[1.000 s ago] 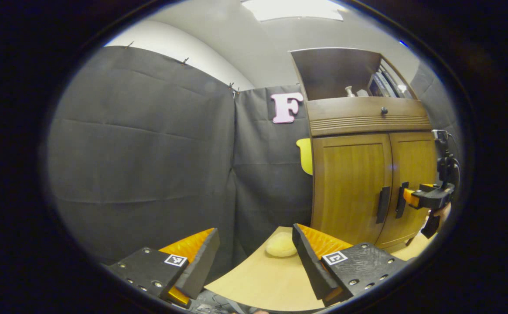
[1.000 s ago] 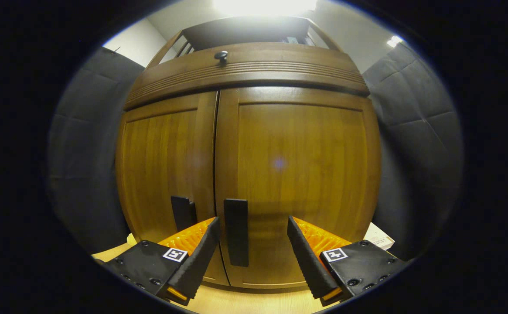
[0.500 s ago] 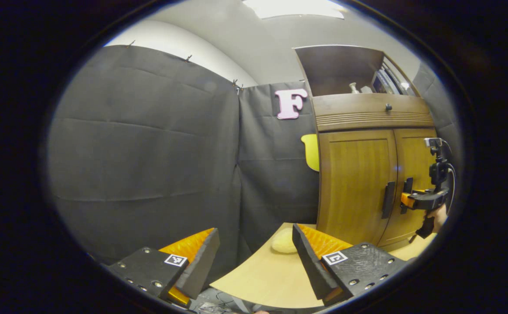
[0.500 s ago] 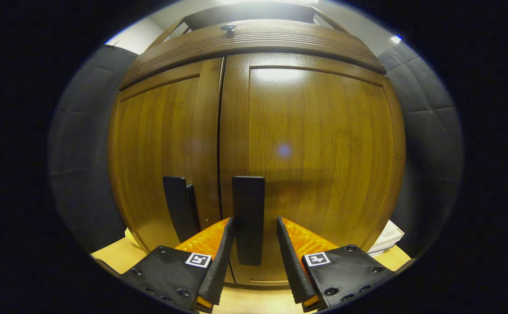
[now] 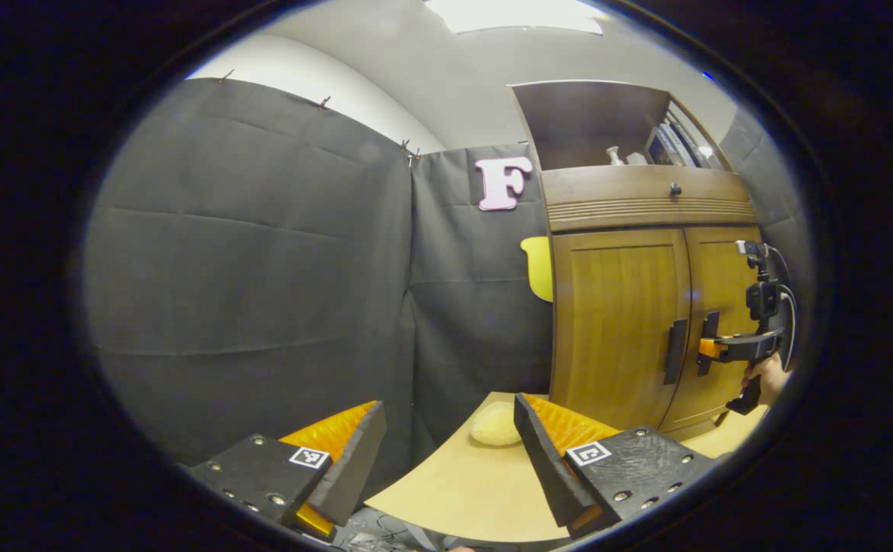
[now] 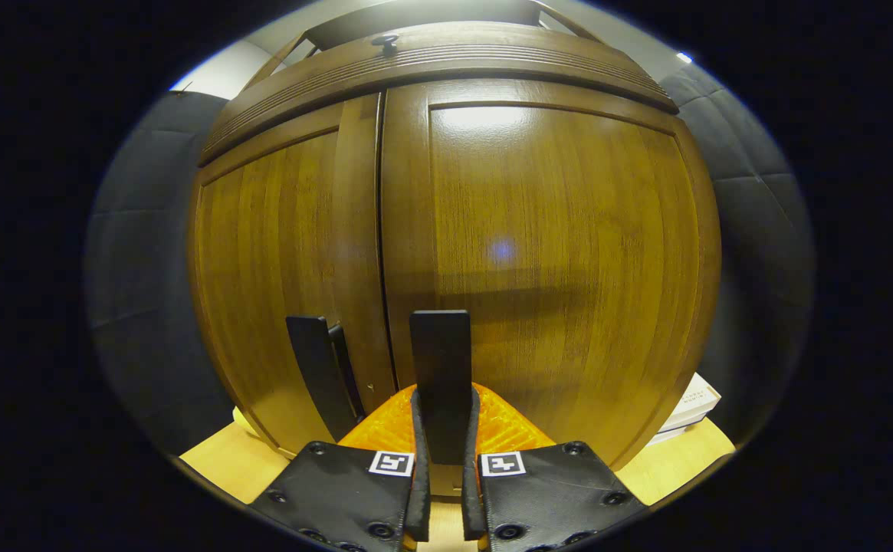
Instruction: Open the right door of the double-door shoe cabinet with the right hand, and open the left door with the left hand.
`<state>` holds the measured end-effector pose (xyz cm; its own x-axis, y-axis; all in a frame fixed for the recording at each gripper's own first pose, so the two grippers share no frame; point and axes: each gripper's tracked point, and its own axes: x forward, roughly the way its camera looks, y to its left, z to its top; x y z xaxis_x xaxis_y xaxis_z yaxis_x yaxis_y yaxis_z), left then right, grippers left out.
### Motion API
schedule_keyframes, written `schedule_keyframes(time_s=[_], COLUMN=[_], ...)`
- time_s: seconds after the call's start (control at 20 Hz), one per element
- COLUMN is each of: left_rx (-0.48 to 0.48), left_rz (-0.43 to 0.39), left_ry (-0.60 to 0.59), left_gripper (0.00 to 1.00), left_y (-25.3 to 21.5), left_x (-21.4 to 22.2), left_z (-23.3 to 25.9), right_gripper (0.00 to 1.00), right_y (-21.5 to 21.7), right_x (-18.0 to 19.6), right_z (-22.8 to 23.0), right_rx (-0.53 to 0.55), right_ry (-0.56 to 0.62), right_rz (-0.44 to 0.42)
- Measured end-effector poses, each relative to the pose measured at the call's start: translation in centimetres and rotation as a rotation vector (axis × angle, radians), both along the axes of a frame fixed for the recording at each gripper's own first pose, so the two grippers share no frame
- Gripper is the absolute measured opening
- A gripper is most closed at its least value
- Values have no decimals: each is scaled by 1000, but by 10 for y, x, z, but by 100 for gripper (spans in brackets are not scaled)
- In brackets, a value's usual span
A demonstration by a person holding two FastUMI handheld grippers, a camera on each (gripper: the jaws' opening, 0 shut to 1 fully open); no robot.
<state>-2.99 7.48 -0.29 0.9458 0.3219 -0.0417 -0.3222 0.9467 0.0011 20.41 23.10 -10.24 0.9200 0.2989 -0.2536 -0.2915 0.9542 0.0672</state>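
In the left gripper view, the left gripper (image 5: 446, 452) hangs with its fingers spread wide and nothing between them, above the near edge of a light wooden table (image 5: 454, 491). A pale yellow soft object (image 5: 494, 424) lies on the table near the cabinet's foot. The shoe cabinet (image 5: 645, 307) stands to the right against the black cloth wall, both doors closed; the left door (image 5: 615, 322) carries a dark vertical handle (image 5: 674, 351), well away from the left gripper. Farther off, the right gripper (image 5: 705, 349), held by a hand (image 5: 766, 376), meets the right door's handle. In the right gripper view, the right gripper (image 6: 444, 460) is clamped on the right door handle (image 6: 440, 368), a finger (image 6: 418, 475) pressing on each side. The right door (image 6: 553, 261) sits flush and closed beside the left door, whose handle stands just beside. A white box (image 6: 691, 406) lies on the table by the cabinet's right corner
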Motion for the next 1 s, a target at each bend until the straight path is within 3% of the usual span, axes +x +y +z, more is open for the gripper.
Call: schedule_keyframes(time_s=[1.0], left_rx=[-12], left_rz=[-199], left_ry=[1], left_gripper=[98], left_y=[-11], left_x=[19], left_z=[3], right_gripper=[17], right_y=[-42], right_x=[-85], right_z=[13], right_rx=[32], right_ry=[9], right_rz=[84])
